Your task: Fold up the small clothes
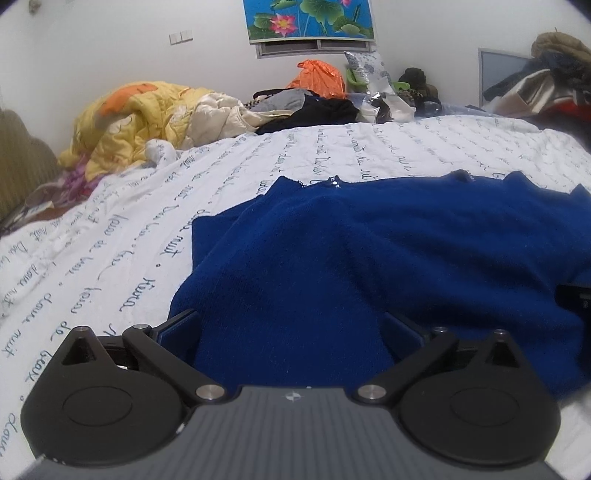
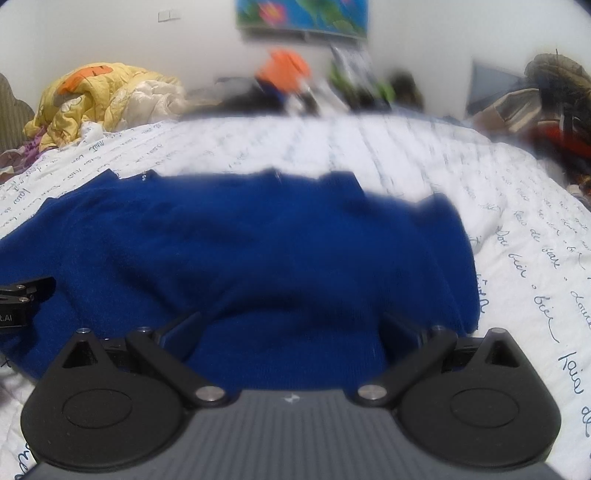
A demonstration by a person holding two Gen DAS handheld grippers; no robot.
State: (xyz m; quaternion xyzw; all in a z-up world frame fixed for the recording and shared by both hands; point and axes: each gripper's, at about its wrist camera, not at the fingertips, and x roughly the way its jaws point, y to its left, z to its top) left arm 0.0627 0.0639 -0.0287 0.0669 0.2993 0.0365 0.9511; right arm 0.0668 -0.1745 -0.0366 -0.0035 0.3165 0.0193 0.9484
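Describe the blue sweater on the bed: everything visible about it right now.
The blue sweater is deep royal blue, a fuzzy knit, lying spread and rumpled on the white script-printed bedspread. Small sequin-like glints sit at its far edge. Both the left gripper and right gripper stand open with near-hem fabric between their fingers.

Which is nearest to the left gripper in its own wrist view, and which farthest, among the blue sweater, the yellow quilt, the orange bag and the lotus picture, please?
From the left gripper:
1. Blue sweater, between the fingers.
2. Yellow quilt, back left on the bed.
3. Orange bag, at the bed's far edge.
4. Lotus picture, on the wall.
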